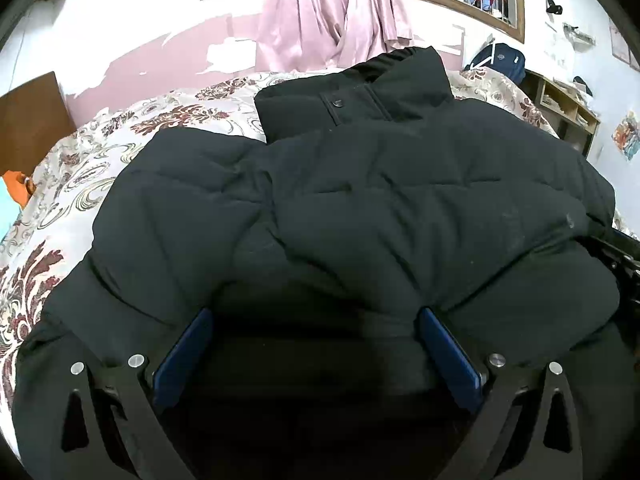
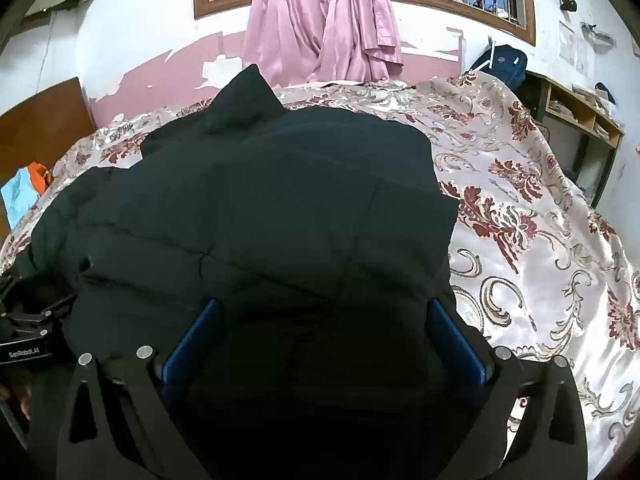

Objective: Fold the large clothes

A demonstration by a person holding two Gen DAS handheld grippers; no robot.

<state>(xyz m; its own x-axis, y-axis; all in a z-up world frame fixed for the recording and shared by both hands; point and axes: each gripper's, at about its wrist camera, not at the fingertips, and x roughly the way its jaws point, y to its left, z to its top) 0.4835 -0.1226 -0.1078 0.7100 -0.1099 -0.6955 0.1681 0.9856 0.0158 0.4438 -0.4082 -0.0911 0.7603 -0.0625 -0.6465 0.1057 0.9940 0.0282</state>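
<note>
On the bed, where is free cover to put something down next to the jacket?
The widest bare patch of the bed cover lies right of the jacket, reaching toward the shelf. A narrower strip runs left of the jacket. The middle is crowded: the jacket fills it, with both grippers at its near edge.

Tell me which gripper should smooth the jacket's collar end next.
Left, probably. In its view the collar lies straight ahead across the black puffer jacket; the right gripper sees it off to its left. Both grippers stand open around jacket fabric, the left gripper included.
</note>
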